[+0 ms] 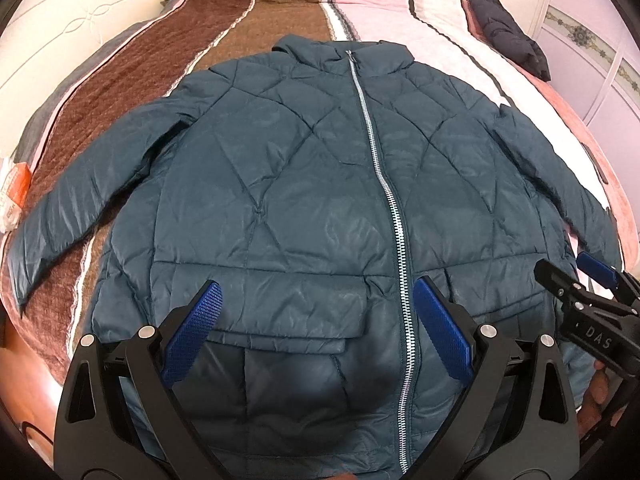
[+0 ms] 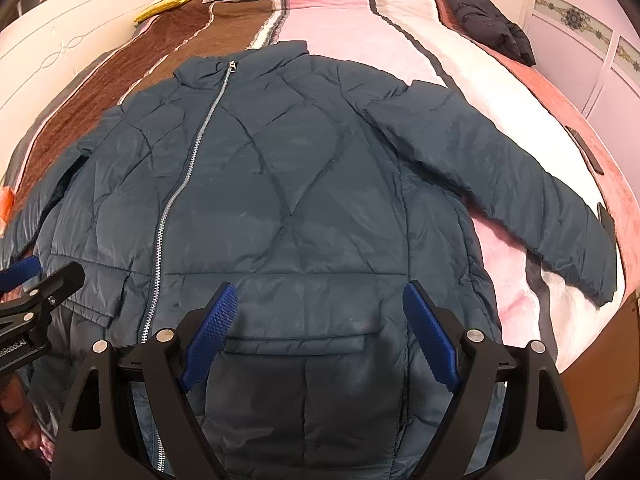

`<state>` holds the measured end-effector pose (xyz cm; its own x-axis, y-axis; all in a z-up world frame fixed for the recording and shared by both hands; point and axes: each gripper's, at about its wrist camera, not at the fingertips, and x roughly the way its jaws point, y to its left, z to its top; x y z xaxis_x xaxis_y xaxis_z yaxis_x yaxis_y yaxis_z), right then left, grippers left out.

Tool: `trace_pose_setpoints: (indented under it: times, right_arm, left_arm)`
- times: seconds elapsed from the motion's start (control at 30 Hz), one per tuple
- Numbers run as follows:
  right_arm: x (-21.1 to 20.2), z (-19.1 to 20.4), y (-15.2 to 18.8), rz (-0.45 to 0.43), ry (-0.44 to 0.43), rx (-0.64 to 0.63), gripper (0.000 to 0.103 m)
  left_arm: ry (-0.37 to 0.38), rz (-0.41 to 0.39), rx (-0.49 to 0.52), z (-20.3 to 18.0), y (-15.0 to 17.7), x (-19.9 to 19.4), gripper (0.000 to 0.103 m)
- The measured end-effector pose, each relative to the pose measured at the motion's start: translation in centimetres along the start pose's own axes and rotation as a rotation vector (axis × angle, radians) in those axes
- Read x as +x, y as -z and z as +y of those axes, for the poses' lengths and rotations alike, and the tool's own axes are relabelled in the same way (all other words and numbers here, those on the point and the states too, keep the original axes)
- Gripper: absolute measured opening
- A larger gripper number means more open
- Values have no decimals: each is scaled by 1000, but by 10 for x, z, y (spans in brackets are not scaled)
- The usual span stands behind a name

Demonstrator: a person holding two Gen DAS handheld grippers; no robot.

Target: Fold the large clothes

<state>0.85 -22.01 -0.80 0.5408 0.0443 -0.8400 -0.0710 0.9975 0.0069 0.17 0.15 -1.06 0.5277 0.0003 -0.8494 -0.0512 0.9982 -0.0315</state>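
The teal quilted jacket (image 1: 304, 184) lies flat, zipped, ahead of and beneath both grippers. The left gripper (image 1: 316, 300) and right gripper (image 2: 318, 300) hang spread wide, gripping nothing. Their frames hide the jacket's hem; the left sleeve end is cut off in the right wrist view.

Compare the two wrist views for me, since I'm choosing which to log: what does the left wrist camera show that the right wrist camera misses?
Only the left wrist view shows the jacket's left sleeve laid out in full to its cuff. Only the right wrist view shows the right sleeve in full across the pink blanket. Both show the zipped teal jacket lying flat, the dark folded garment at the far corner, and both grippers, left and right, open above the hem.
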Motion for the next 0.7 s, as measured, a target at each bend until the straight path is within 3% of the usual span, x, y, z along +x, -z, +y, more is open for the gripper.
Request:
trace_pose_setpoints:
  times: [0.43, 0.7]
  right_arm:
    - [-2, -40, 0, -3, 18, 79, 83]
    - [-2, -105, 3, 9, 51, 272, 83]
  left_arm:
    - [-43, 17, 15, 1, -4, 5, 96]
    - [-23, 29, 2, 5, -5, 11, 96]
